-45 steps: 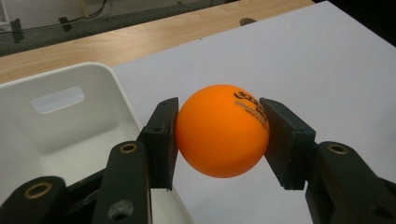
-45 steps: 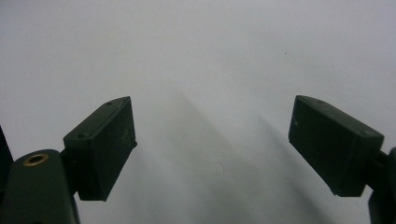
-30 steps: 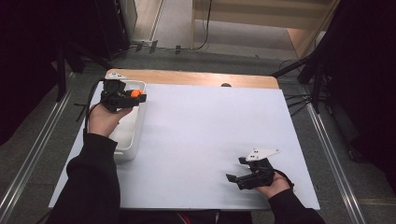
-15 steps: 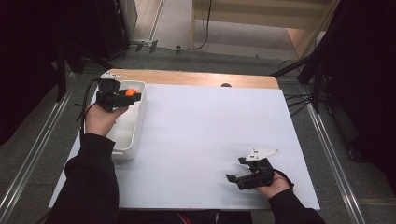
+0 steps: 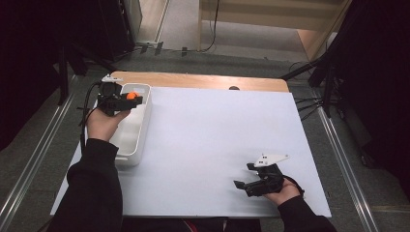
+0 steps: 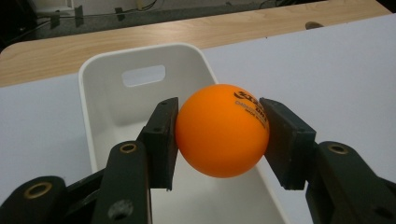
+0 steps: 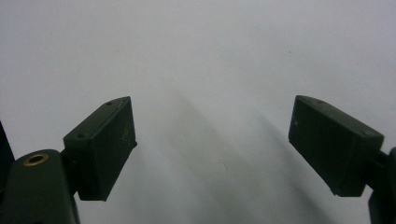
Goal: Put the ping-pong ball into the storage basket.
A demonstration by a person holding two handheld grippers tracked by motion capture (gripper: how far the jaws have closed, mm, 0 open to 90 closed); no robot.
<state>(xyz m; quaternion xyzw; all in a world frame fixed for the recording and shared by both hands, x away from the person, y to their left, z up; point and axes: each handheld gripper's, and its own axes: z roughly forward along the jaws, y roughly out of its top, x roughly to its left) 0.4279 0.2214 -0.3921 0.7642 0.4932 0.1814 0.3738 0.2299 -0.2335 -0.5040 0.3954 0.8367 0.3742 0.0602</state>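
Gripping orange ball [image 6: 221, 130], left claw [image 6: 219, 135] hovers over white bin [image 6: 109, 79]; right claw [image 7: 212, 144] spread wide above worktop [image 5: 217, 125].

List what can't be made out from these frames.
- Small print on the orange ball: blurred in the left gripper view, a speck in the high view.
- Near floor of the white bin: covered by the ball and the left gripper in its own view; the hand covers it in the high view.
- Dark spot on the wooden strip: too small to identify.
- What the right gripper rests on: hidden beneath it and the hand.
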